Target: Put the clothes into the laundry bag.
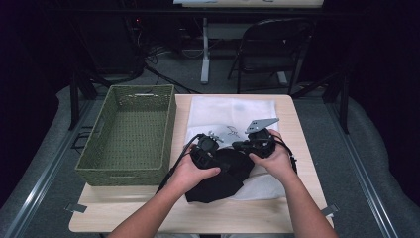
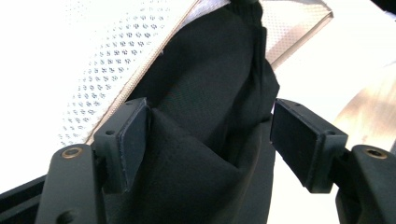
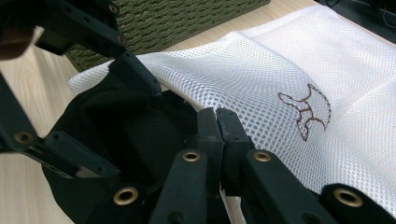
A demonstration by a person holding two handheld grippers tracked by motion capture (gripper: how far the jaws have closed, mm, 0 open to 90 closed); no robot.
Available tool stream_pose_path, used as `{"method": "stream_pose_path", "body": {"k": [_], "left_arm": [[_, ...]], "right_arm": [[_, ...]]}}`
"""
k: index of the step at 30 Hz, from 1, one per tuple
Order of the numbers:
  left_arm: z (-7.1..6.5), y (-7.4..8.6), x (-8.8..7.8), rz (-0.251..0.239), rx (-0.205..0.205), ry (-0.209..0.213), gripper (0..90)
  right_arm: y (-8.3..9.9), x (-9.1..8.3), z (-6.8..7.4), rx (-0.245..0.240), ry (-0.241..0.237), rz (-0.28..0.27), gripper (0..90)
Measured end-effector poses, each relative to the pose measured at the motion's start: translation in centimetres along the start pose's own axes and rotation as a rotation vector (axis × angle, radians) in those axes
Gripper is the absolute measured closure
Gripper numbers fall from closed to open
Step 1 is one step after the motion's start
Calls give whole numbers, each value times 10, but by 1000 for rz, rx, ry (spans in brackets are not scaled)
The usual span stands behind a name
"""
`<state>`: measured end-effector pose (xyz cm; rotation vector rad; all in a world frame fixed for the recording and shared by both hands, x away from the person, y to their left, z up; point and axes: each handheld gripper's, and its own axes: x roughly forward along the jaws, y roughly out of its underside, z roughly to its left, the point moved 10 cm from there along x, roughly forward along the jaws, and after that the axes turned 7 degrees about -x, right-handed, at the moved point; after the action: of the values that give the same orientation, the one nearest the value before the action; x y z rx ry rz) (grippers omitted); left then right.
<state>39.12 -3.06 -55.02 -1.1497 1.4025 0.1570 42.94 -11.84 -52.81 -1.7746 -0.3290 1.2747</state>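
Surface: pale wooden table (image 1: 148,210), woven green basket (image 1: 130,130) at left
Left gripper (image 2: 210,140): jaws spread, black cloth (image 2: 205,107) between
Right gripper (image 3: 217,128): pressed together, pinching white mesh bag (image 3: 261,84) edge; embroidered logo (image 3: 306,112) seen close

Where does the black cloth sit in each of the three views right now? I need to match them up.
High view: black cloth lies low centre, between both hands, half on the white mesh bag.
Left gripper view: it runs up the centre between the parted jaws.
Right gripper view: left of centre, beside the pressed-together jaws.
Shared landmark: the white mesh bag's edge along the cloth.

green basket (image 1: 130,134), table (image 1: 307,163), folding chair (image 1: 270,47)
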Motion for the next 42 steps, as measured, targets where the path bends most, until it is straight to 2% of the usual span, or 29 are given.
{"method": "stream_pose_path", "body": {"k": [10,13,18,24,34,36,42], "left_arm": [[3,-5,-19,-28,12,-7,290],[8,-4,-26,-43,12,-27,289],[17,-3,-38,-68,-11,-29,290],[20,4,-46,-68,-14,-29,291],[17,32,-48,-71,-6,-11,299],[17,39,-46,-63,-1,-16,299],[19,57,-34,-29,-6,7,299]], "right_arm": [[0,0,1,-5,2,4,893],[0,1,1,-9,2,4,893],[0,1,1,-9,3,4,893],[0,1,1,-9,2,6,893],[0,1,1,-7,2,4,893],[0,1,1,-8,3,5,893],[0,1,2,-8,3,6,893]]}}
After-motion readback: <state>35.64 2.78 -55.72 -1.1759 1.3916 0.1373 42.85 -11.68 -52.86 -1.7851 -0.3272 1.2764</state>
